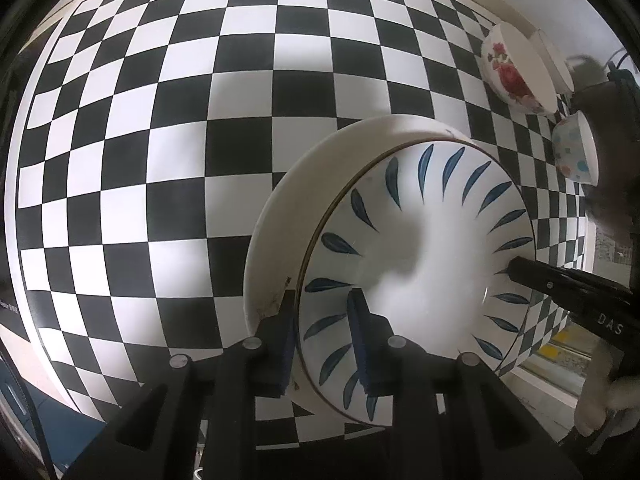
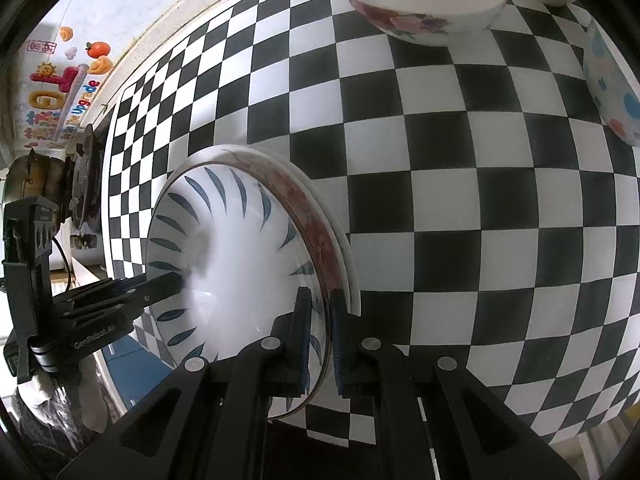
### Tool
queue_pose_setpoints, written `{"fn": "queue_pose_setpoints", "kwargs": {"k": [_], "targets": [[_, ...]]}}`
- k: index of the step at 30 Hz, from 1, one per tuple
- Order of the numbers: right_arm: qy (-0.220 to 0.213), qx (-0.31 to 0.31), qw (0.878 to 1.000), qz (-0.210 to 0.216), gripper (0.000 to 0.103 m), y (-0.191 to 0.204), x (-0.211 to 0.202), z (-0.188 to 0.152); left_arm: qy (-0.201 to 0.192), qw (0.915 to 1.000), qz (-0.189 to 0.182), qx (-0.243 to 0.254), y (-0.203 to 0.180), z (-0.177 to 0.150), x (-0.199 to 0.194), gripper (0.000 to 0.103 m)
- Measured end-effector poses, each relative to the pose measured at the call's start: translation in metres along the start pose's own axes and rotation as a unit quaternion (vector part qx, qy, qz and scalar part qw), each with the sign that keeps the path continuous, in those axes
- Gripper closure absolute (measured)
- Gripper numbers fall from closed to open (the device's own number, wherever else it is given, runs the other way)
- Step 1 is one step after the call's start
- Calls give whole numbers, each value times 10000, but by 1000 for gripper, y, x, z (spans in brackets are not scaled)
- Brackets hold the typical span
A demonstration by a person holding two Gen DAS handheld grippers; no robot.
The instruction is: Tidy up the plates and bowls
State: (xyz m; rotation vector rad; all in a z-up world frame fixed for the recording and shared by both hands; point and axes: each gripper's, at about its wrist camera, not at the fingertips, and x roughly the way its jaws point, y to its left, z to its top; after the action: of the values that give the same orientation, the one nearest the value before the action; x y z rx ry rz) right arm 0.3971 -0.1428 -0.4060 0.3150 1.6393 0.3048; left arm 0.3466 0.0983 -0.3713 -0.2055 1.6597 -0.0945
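Two-gripper hold on a leaf-patterned plate.
We clamp left gripper (image 1: 324, 344) and right gripper (image 2: 320, 344) on the leaf-patterned plate (image 1: 432, 240) atop another near the bench (image 1: 160, 160) edge; bowls (image 2: 420, 0) remain unstacked.

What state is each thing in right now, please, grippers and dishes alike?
Left gripper: shut on the leaf plate's rim.
Right gripper: shut on the opposite rim.
Leaf plate: gripped by both grippers, over a white plate.
White plate: beneath the leaf plate.
Rose bowl: upright on the checkered table.
Dotted bowl: upright, untouched.
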Motion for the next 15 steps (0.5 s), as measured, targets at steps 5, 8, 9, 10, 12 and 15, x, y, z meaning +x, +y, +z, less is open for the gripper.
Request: {"fn": "queue_pose_setpoints", "kwargs": {"k": [5,8,9,10,12,15], "targets": [[36,-29,10000,-70,92,4,6,1,49,10000,75,-20,-1,0,5,81],[37,-22,10000,-74,92,4,7,1,69,9999,115,-15,-3,1,6,81],[40,-30,10000,-79,92,5,8,2,76,9999,121,-33,-2,1,6,81],[41,-23,10000,-81,92,4,8,1,89,9999,129,-52,-3,1,6,81],[54,-28,9999,-116,92,5,8,1,108,9998,137,-85,-3,1,7,81],[66,-10,9998,-181,92,6,8,1,140,9997,162,-138,-2,1,6,80]]}}
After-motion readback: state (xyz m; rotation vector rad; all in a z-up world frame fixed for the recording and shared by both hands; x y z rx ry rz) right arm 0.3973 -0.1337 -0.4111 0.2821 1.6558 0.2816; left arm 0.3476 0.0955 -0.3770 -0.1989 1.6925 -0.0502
